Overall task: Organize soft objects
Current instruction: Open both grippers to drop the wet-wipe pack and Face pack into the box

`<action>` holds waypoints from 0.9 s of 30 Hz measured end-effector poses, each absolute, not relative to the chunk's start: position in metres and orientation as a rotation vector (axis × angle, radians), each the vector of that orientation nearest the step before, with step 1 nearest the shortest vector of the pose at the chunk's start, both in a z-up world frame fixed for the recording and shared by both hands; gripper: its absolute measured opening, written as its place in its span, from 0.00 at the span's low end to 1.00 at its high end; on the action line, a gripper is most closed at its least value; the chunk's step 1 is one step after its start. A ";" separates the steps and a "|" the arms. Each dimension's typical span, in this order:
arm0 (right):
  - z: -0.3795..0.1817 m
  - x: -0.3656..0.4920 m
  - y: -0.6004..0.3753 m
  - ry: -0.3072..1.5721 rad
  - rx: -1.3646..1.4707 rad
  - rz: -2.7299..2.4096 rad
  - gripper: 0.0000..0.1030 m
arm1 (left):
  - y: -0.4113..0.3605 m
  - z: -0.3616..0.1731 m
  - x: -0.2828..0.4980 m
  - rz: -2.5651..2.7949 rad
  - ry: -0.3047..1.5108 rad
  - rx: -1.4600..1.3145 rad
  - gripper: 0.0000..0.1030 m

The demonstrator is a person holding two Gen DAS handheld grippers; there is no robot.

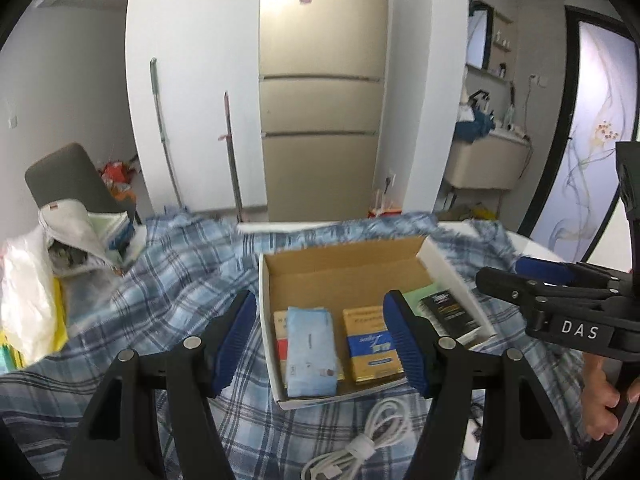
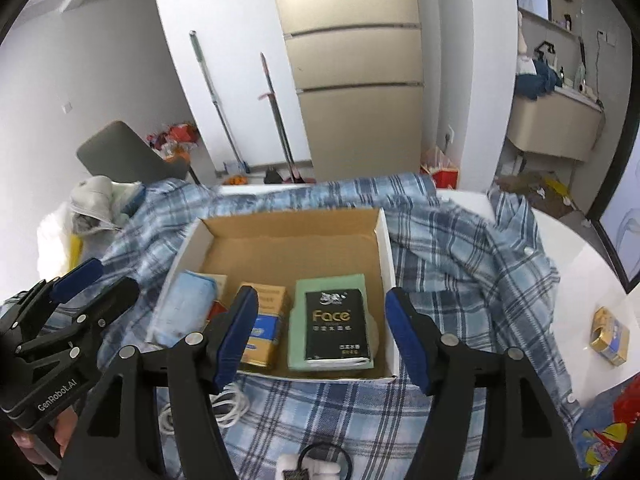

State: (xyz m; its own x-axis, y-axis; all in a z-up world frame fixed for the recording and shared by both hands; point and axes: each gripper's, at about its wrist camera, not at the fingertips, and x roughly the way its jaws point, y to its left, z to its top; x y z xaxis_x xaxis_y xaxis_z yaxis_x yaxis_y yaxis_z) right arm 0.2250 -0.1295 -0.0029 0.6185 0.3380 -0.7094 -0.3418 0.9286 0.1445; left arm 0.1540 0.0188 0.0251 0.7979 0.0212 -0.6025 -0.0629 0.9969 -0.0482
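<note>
White round-edged table mostly covered by a rumpled blue-and-white plaid shirt; bare tabletop shows only at the far edge and the right side. On the shirt, centre: open white cardboard box with brown inside; just near of it a coiled white cable, and at the near edge in the right wrist view a small black-and-white item, too cropped to identify. On bare table at right, a small gold-and-blue packet; far left holds a heap of white plastic bags.
</note>
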 end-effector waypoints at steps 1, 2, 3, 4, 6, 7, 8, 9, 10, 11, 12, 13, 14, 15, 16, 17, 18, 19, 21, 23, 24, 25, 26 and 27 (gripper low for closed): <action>0.003 0.220 -0.130 0.801 -0.013 0.394 0.63 | 0.016 0.031 0.148 0.037 0.632 -0.054 0.67; 0.010 0.215 -0.131 0.785 -0.022 0.395 0.63 | 0.014 0.035 0.144 0.033 0.624 -0.046 0.67; 0.016 0.209 -0.132 0.765 -0.031 0.396 0.64 | 0.011 0.042 0.136 0.027 0.600 -0.040 0.67; 0.022 0.202 -0.134 0.749 -0.035 0.396 0.64 | 0.010 0.047 0.129 0.023 0.581 -0.043 0.67; 0.032 0.191 -0.138 0.719 -0.041 0.398 0.66 | 0.008 0.057 0.117 0.008 0.553 -0.056 0.67; 0.037 0.184 -0.140 0.705 -0.045 0.400 0.66 | 0.008 0.062 0.112 0.002 0.542 -0.063 0.67; 0.041 0.177 -0.141 0.693 -0.049 0.402 0.66 | 0.007 0.068 0.104 -0.005 0.526 -0.071 0.69; 0.045 0.172 -0.143 0.682 -0.053 0.405 0.67 | 0.006 0.073 0.098 -0.010 0.510 -0.074 0.75; 0.048 0.165 -0.144 0.671 -0.058 0.408 0.67 | 0.005 0.076 0.093 -0.012 0.497 -0.074 0.79; 0.050 0.159 -0.145 0.661 -0.061 0.410 0.67 | 0.004 0.080 0.086 -0.010 0.475 -0.070 0.84; 0.053 0.152 -0.146 0.651 -0.064 0.414 0.67 | 0.002 0.084 0.079 -0.002 0.453 -0.059 0.85; 0.054 0.147 -0.148 0.644 -0.068 0.417 0.67 | 0.000 0.086 0.073 0.010 0.441 -0.041 0.85; 0.055 0.141 -0.149 0.638 -0.071 0.422 0.69 | -0.001 0.087 0.070 0.011 0.437 -0.033 0.85; 0.056 0.135 -0.150 0.630 -0.072 0.424 0.70 | -0.002 0.087 0.065 0.001 0.434 -0.029 0.85; 0.056 0.130 -0.153 0.623 -0.071 0.427 0.72 | -0.002 0.086 0.062 -0.006 0.431 -0.033 0.85; 0.056 0.125 -0.154 0.615 -0.068 0.428 0.76 | -0.001 0.085 0.058 -0.010 0.428 -0.041 0.85; 0.055 0.121 -0.155 0.608 -0.065 0.428 0.82 | 0.000 0.083 0.055 -0.011 0.427 -0.044 0.85; 0.054 0.117 -0.157 0.597 -0.059 0.426 0.85 | 0.001 0.082 0.053 -0.009 0.425 -0.044 0.85; 0.050 0.111 -0.161 0.579 -0.043 0.421 0.91 | 0.003 0.077 0.048 0.013 0.415 -0.020 0.91; 0.042 0.109 -0.165 0.574 -0.029 0.424 0.91 | 0.007 0.071 0.043 0.030 0.384 -0.013 0.96; 0.038 0.109 -0.166 0.581 -0.027 0.425 0.91 | 0.009 0.067 0.041 0.030 0.373 -0.019 1.00; 0.032 0.110 -0.167 0.590 -0.028 0.420 0.91 | 0.010 0.063 0.040 0.024 0.365 -0.025 1.00; 0.027 0.111 -0.168 0.595 -0.028 0.414 0.91 | 0.011 0.059 0.039 0.020 0.367 -0.024 1.00; 0.021 0.111 -0.168 0.600 -0.029 0.410 0.91 | 0.012 0.055 0.039 0.017 0.373 -0.022 1.00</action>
